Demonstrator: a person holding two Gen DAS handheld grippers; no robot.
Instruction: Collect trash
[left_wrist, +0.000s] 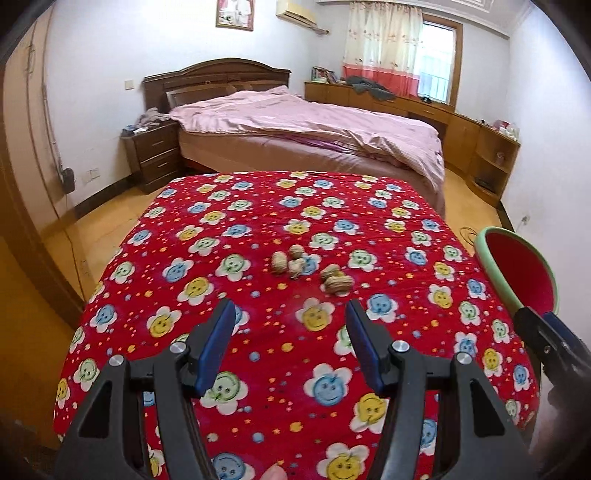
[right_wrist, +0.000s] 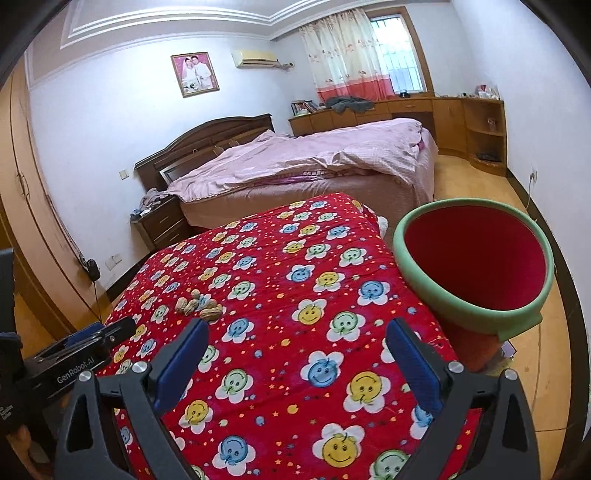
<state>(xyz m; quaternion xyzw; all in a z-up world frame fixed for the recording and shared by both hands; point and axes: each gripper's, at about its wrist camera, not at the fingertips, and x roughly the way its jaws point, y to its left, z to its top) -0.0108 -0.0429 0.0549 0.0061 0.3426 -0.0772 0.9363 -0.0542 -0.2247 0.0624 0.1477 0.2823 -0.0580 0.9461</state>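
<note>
Several peanut shells (left_wrist: 310, 267) lie in a small heap on the red flower-patterned cloth (left_wrist: 258, 369) of the table. They also show in the right wrist view (right_wrist: 197, 306), at the left. My left gripper (left_wrist: 290, 314) is open and empty, a short way in front of the shells. My right gripper (right_wrist: 295, 334) is open and empty above the cloth (right_wrist: 295, 406). A red bin with a green rim (right_wrist: 472, 266) stands at the table's right edge, just right of the right gripper; its rim shows in the left wrist view (left_wrist: 517, 273).
A bed with a pink quilt (left_wrist: 295, 125) stands beyond the table. A dark nightstand (left_wrist: 151, 155) is left of the bed. Wooden cabinets (left_wrist: 461, 129) line the right wall. The left gripper body (right_wrist: 74, 358) shows at the right view's left edge.
</note>
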